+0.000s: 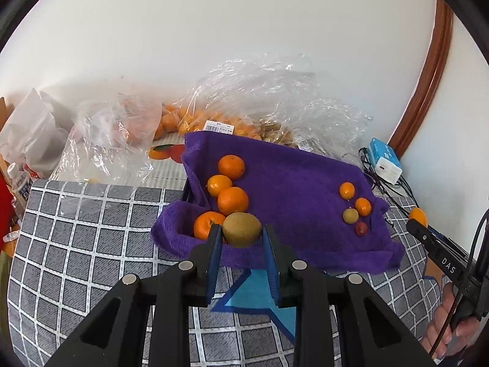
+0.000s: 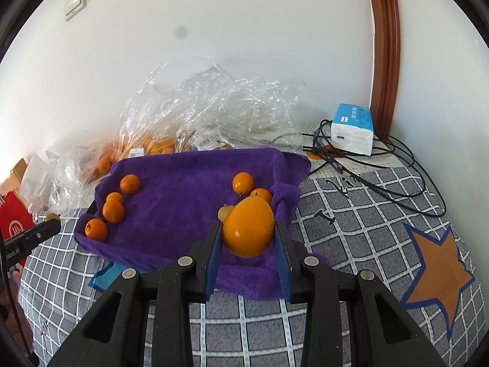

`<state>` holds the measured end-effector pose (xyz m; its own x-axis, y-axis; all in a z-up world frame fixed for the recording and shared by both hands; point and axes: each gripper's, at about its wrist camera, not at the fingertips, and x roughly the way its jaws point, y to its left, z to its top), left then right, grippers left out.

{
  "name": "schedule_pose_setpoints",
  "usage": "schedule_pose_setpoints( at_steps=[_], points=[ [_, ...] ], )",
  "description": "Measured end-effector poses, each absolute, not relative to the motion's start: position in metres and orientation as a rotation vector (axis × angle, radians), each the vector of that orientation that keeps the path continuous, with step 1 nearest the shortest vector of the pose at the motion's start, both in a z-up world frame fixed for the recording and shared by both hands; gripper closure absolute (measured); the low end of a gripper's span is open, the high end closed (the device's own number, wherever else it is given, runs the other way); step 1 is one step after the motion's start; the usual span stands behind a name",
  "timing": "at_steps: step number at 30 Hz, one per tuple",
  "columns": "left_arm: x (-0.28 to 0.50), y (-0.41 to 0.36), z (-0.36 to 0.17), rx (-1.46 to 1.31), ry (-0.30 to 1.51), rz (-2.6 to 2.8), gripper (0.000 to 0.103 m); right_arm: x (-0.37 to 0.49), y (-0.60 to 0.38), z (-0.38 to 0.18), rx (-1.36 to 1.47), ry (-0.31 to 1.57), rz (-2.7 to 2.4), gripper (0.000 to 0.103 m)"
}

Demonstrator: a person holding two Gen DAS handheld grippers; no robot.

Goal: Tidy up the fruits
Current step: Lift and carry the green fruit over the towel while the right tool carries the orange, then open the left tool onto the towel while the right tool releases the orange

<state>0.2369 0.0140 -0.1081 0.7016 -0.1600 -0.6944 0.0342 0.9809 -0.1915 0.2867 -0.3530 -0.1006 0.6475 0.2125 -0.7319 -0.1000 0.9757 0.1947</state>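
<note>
My left gripper [image 1: 241,235] is shut on a brown-green kiwi [image 1: 241,229], held over the near left edge of a purple towel [image 1: 293,180] that lines a tray. Several oranges [image 1: 233,201] lie at the towel's left side. Small fruits lie at its right: two small oranges [image 1: 347,190], a small green fruit [image 1: 350,215] and a small red fruit [image 1: 361,228]. My right gripper [image 2: 248,233] is shut on a large orange fruit [image 2: 248,227], over the towel's [image 2: 183,189] near right part, close to the small oranges [image 2: 243,182]. The right gripper also shows in the left wrist view at the right edge.
Clear plastic bags [image 1: 253,104] with more oranges lie behind the tray against the white wall. A tissue pack [image 2: 353,128] and black cables [image 2: 382,165] sit at the back right. The grey checked tablecloth [image 1: 91,244] carries star prints [image 2: 437,272]. A bottle [image 1: 18,180] stands far left.
</note>
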Motion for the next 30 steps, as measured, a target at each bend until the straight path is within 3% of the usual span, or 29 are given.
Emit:
schedule_pose_setpoints(
  at_steps=[30],
  points=[
    [0.306,-0.017,-0.173,-0.141,0.874,-0.131,0.078,0.332,-0.312,-0.178,0.066,1.018,0.281,0.070]
  ],
)
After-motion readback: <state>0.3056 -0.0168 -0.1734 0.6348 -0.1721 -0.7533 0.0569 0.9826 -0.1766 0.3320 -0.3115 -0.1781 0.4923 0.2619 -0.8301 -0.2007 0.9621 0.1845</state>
